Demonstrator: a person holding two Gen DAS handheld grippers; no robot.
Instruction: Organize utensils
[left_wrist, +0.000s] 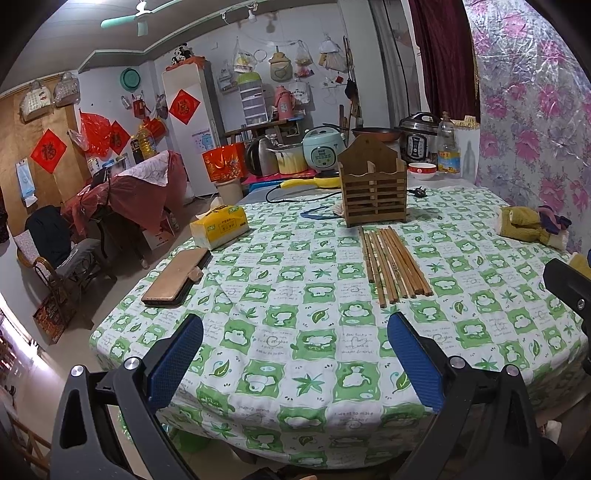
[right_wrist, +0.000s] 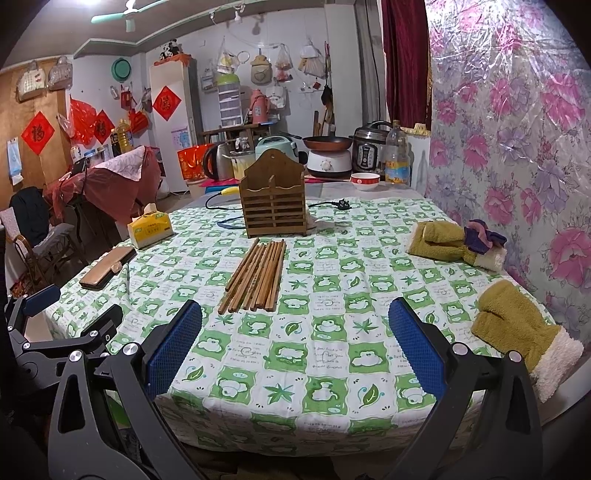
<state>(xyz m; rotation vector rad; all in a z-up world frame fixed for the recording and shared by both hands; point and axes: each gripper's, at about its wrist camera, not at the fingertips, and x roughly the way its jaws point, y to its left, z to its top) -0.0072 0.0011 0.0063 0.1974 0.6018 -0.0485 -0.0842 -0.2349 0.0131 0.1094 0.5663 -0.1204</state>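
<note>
Roughly ten thin brown wooden chopsticks (right_wrist: 256, 275) lie packed side by side on the green-and-white checked cloth of the bench (right_wrist: 332, 354), just in front of the slatted wooden utensil holder (right_wrist: 272, 201), which stands upright. Both the left claw (left_wrist: 295, 363) and the right claw (right_wrist: 295, 350) gape wide, holding nothing, near the bench edge. Pinching one stick may drag its neighbours (they touch), and a tilted stick could catch the holder's rim.

Both handheld grippers share one build: the left gripper (left_wrist: 295, 363) and right gripper (right_wrist: 295, 349) have matte black angular frames, round silver screws at the joints, and jaws faced with textured blue pads (right_wrist: 173, 349).
</note>
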